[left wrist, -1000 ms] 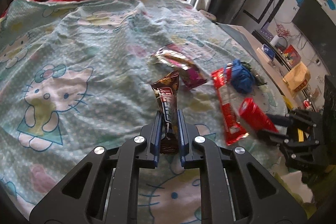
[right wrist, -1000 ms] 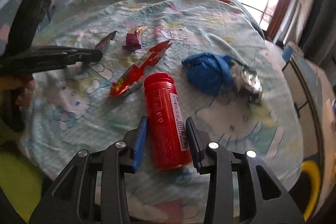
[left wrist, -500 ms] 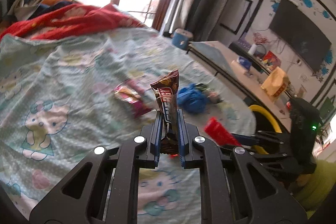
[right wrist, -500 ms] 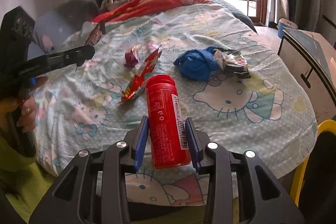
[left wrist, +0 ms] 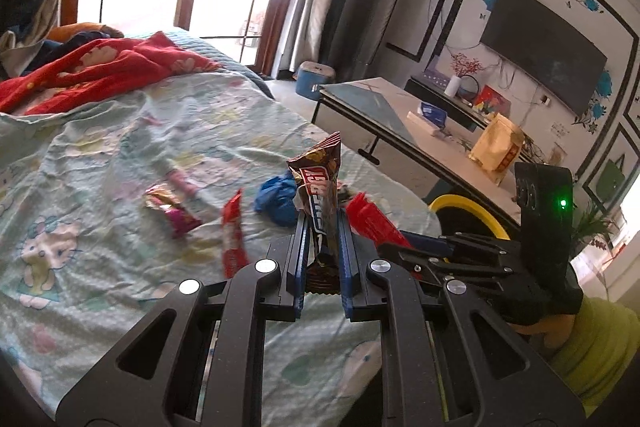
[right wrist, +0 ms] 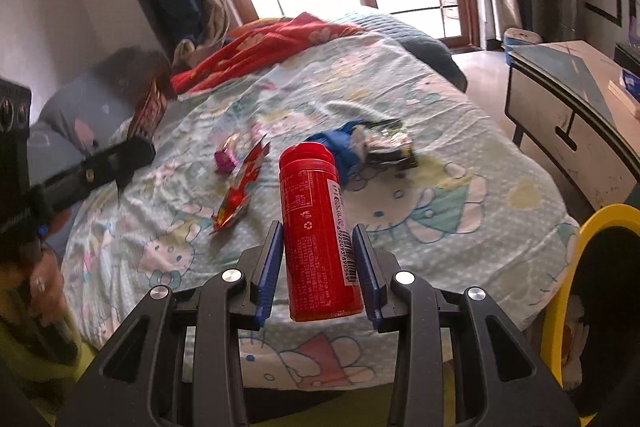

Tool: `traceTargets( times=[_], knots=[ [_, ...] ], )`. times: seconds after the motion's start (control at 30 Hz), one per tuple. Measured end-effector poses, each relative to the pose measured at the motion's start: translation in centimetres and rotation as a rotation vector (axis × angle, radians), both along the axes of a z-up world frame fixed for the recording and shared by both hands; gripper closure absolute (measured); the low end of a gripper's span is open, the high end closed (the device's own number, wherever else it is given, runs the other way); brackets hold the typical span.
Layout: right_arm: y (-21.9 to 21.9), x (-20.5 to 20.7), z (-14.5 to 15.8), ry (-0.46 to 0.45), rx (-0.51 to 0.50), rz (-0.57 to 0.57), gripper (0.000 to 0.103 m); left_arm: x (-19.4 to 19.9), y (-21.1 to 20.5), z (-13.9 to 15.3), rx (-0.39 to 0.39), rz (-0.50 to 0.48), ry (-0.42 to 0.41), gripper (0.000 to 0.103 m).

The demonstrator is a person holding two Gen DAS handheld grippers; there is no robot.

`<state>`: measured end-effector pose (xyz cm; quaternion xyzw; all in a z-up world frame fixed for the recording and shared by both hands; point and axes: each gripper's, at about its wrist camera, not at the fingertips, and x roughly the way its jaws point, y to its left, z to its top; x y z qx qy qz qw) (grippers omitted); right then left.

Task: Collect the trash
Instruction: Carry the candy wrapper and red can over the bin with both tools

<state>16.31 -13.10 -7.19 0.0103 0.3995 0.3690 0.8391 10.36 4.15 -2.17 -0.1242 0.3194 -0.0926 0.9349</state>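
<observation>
Between my left gripper's blades, bottom centre of the frame, a brown snack wrapper is pinched upright. My right gripper clamps a red canister at the frame's middle. Two pieces lifted, I'd say, neither binned yet. Left on the bedsheet: a long red wrapper, a pink wrapper, a blue crumpled bag touching a dark foil packet. The yellow-rimmed bin waits at right edge.

left gripper: black frame | blue fingers | silver screws | sleeve: yellow-green
</observation>
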Motion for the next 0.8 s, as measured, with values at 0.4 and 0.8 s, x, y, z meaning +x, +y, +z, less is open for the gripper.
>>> traceTargets(
  times=[0.4, 0.8],
  knots=[
    [-5.0, 1.9, 1.0, 0.008, 0.069, -0.108, 0.069, 0.9, -2.7, 0.5, -0.006, -0.009, -0.022, 0.095],
    [-8.6, 2.4, 2.4, -0.023, 0.103, -0.172, 0.069, 1.7, -5.1, 1.1, 0.001, -0.043, -0.035, 0.095]
  ],
)
